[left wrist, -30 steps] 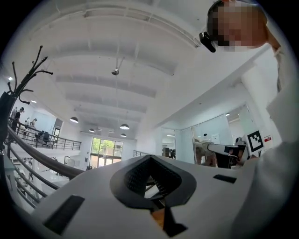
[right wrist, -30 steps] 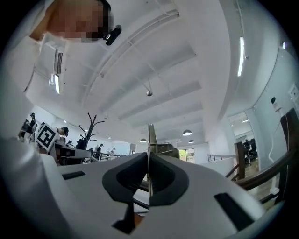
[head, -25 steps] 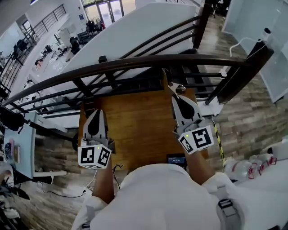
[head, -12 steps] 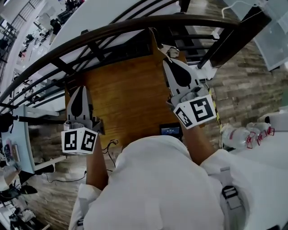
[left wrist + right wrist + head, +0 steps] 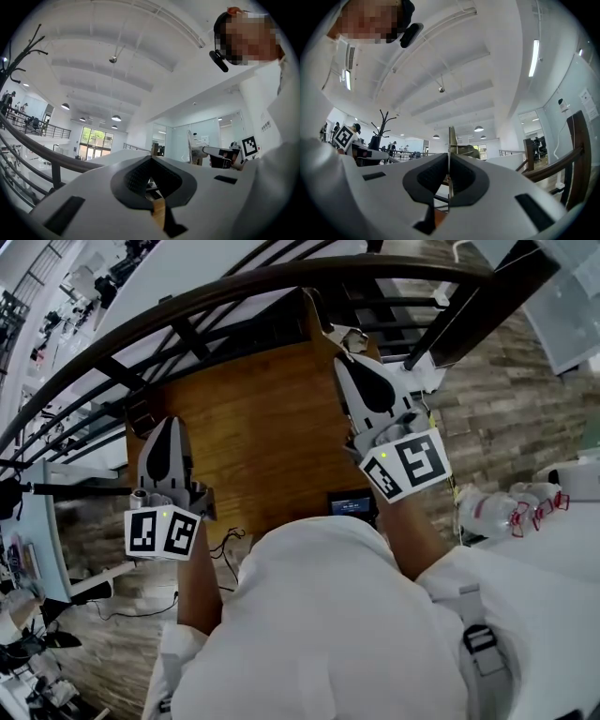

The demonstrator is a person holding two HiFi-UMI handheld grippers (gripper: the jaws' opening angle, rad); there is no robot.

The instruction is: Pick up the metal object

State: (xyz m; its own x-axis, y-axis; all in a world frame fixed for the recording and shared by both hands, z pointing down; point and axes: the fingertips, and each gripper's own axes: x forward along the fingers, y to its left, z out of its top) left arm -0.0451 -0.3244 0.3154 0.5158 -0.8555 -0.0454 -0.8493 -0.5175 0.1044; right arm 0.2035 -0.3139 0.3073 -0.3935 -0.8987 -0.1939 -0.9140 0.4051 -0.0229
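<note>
Over the far right part of the wooden table (image 5: 262,427), my right gripper (image 5: 342,360) is shut on the metal object (image 5: 349,337), a small pale bracket-like piece that sticks out past its tips. In the right gripper view the metal object (image 5: 451,140) shows as a thin upright plate pinched between the black pads, with my right gripper (image 5: 449,161) pointing up toward the ceiling. My left gripper (image 5: 167,421) hovers over the table's left edge. Seen from its own view, my left gripper (image 5: 151,158) has its tips together and nothing between them.
A dark curved wooden railing (image 5: 234,292) runs across just beyond the table. A small device with a lit screen (image 5: 352,505) lies at the table's near edge, and a cable (image 5: 234,545) hangs there. Plastic bottles (image 5: 497,512) lie on a white surface at the right.
The head view has tilted downward, so the table and railing sit higher in the picture. Both grippers have come slightly closer to my body. The right one still holds the metal object.
</note>
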